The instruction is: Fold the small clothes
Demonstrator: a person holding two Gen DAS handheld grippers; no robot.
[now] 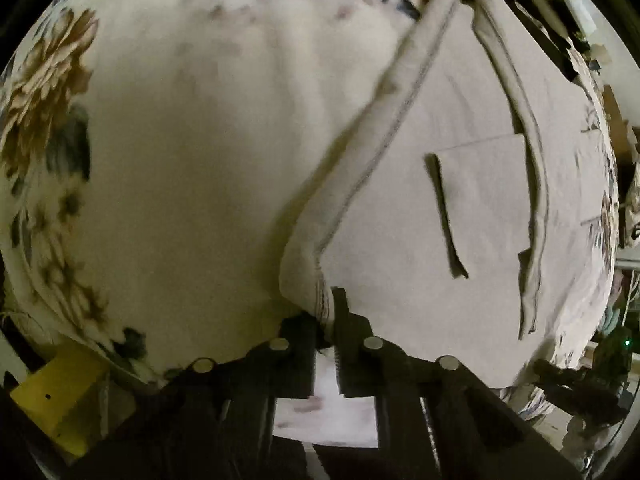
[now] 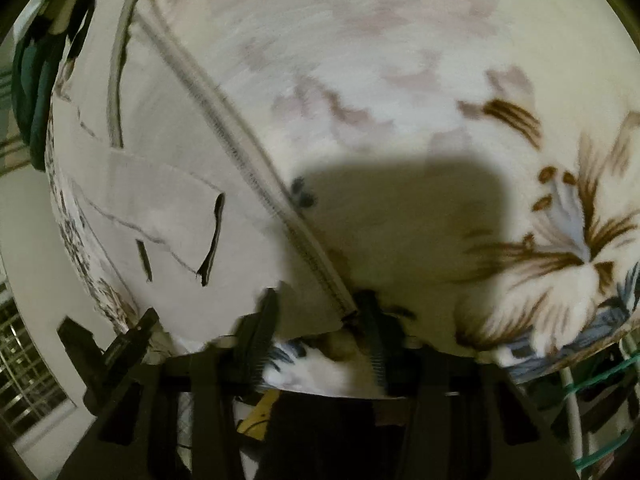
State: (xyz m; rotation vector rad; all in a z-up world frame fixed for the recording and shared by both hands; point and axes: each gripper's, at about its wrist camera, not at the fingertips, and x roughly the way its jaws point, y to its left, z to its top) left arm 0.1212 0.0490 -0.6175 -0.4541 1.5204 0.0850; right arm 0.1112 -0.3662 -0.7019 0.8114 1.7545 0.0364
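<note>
Cloth fills both of my views: a pale grey-beige garment [image 1: 460,208] lying flat on a flower-printed blanket [image 1: 180,160], spreading out ahead of both tools.

My left tool [image 1: 326,320] has its two dark fingers drawn close together on the garment's near corner, where a stitched hem bends. It is pinching that corner. The garment stretches away ahead and to the right of this tool.

My right tool [image 2: 320,316] sits at another near corner of the garment [image 2: 160,200], where a ribbed, stitched edge runs down toward it. Its fingers stand a little apart with the corner between them, and the picture is blurred, so I cannot tell whether they are gripping the fabric or only straddling it. From here the garment lies ahead and to the left, and bare blanket [image 2: 400,80] lies ahead and to the right.

The garment is plain, smooth and thin-looking. A thick rolled seam runs along one long side, and a narrow strap or band [image 1: 536,200] lies across it further out. A pocket-like panel with a dark slit [image 1: 446,216] shows near the middle. It looks like small shorts or a similar piece, though I am not sure.

I judge the step in hand is taking both near corners to carry this edge over. To do it well, I should confirm the right grip, lift both corners evenly, keep the edge taut between them, and lay it down squarely without dragging the blanket.
</note>
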